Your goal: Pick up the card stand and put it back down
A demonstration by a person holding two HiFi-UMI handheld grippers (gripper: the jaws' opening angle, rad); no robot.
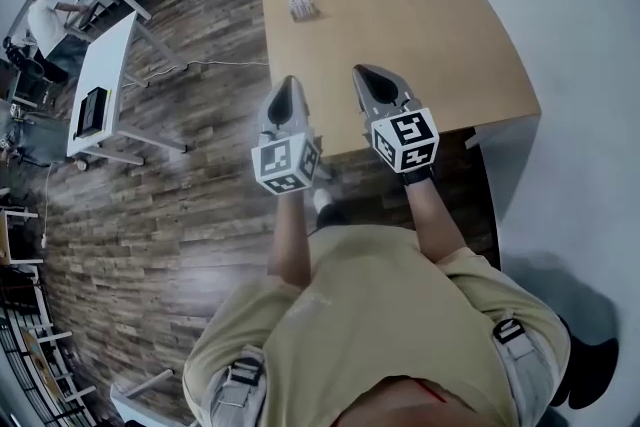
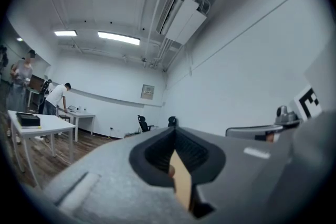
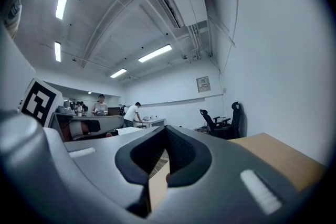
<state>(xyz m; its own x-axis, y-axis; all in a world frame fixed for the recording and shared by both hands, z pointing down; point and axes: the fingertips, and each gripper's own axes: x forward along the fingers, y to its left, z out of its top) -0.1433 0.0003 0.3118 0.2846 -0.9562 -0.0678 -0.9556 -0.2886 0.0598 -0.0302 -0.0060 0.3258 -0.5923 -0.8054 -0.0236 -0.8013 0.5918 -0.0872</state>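
The card stand (image 1: 302, 5), small and pale, stands on the far left part of the wooden table (image 1: 420, 25), seen only in the head view. My left gripper (image 1: 287, 85) hovers at the table's near left edge, well short of the stand, and its jaws are shut with nothing in them. My right gripper (image 1: 366, 75) is held beside it over the table's near edge, also shut and empty. In the left gripper view the left gripper (image 2: 175, 132) points up at the room's walls and ceiling. In the right gripper view the right gripper (image 3: 166, 129) does the same, with table wood at the lower right.
White desks (image 1: 100, 85) stand on the wood floor to the left, with a person (image 1: 45, 15) at the far one. Black office chairs (image 3: 231, 118) sit by the far wall. A grey wall runs along the table's right side.
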